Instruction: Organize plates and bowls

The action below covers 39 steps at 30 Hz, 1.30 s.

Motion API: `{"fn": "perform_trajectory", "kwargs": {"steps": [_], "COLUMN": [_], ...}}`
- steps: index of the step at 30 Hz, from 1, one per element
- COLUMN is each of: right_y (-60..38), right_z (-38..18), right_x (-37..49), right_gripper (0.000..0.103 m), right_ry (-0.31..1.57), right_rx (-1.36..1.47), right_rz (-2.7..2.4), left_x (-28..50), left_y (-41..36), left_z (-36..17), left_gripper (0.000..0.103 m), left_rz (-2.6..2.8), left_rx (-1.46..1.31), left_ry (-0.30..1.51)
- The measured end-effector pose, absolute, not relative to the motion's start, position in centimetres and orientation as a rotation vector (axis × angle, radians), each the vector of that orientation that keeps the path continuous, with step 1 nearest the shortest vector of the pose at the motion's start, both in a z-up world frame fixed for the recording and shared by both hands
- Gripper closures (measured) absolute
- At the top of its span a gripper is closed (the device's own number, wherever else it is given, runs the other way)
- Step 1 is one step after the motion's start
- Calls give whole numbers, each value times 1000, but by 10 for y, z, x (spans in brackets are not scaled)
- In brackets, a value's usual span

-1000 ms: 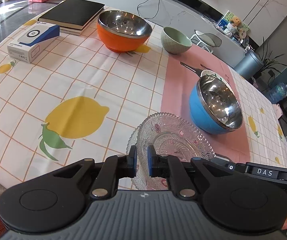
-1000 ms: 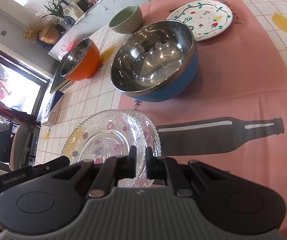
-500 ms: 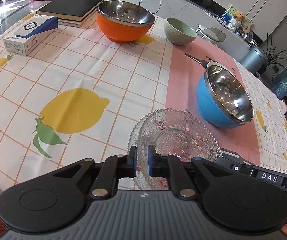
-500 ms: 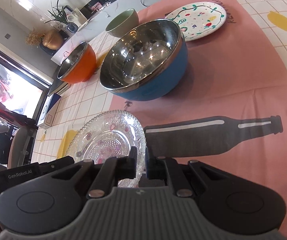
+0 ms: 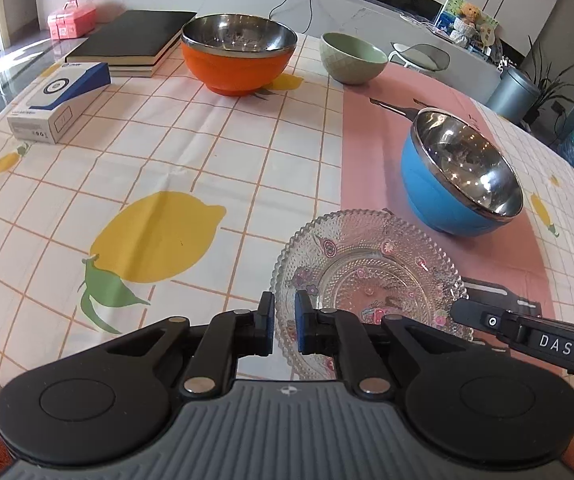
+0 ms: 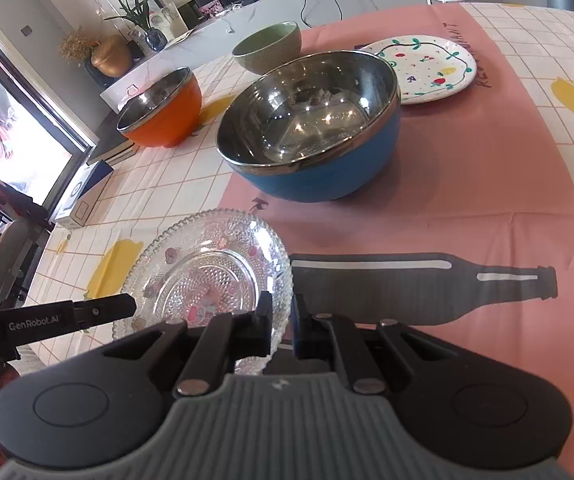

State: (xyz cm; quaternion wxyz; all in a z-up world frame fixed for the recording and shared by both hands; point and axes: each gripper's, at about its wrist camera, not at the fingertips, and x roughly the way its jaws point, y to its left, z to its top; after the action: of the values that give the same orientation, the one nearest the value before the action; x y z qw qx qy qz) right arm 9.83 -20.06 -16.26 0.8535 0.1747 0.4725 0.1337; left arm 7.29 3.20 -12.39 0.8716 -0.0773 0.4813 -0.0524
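A clear patterned glass plate (image 5: 371,280) (image 6: 211,272) hangs low over the tablecloth near the front edge. My left gripper (image 5: 285,312) is shut on its left rim, and my right gripper (image 6: 281,316) is shut on its right rim. Each gripper's tip shows in the other's view: the right gripper (image 5: 459,312) and the left gripper (image 6: 127,306). Just beyond the plate stands a blue steel-lined bowl (image 5: 463,184) (image 6: 311,136). Farther back are an orange bowl (image 5: 239,56) (image 6: 163,112) and a green bowl (image 5: 353,58) (image 6: 267,46). A white painted plate (image 6: 427,68) lies behind the blue bowl.
A white and blue box (image 5: 59,108) and a stack of black books (image 5: 127,42) sit at the table's far left. A pink case (image 5: 71,20) is on the counter behind. The table edge (image 5: 47,364) runs close below the grippers.
Both wrist views have rolled toward level. The glass plate between the grippers has gone from steeply tipped to nearly flat. Both grips have stayed shut on its rim.
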Motion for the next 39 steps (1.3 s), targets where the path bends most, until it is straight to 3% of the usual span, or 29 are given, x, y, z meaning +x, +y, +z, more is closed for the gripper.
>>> {"fn": "perform_trajectory", "kwargs": {"steps": [28, 37, 39], "right_y": [-184, -184, -184], "right_z": [-158, -159, -159], "right_x": [94, 93, 93], "right_gripper": [95, 92, 84], "right_ry": [959, 963, 962], "right_rx": [263, 271, 269], "right_rz": [247, 247, 239], "left_x": [68, 68, 68], "left_y": [16, 16, 18], "left_z": [-124, -124, -124], "left_gripper": [91, 82, 81], "left_rz": [-86, -70, -65], "left_rx": [-27, -10, -19], "left_ry": [990, 995, 998]}}
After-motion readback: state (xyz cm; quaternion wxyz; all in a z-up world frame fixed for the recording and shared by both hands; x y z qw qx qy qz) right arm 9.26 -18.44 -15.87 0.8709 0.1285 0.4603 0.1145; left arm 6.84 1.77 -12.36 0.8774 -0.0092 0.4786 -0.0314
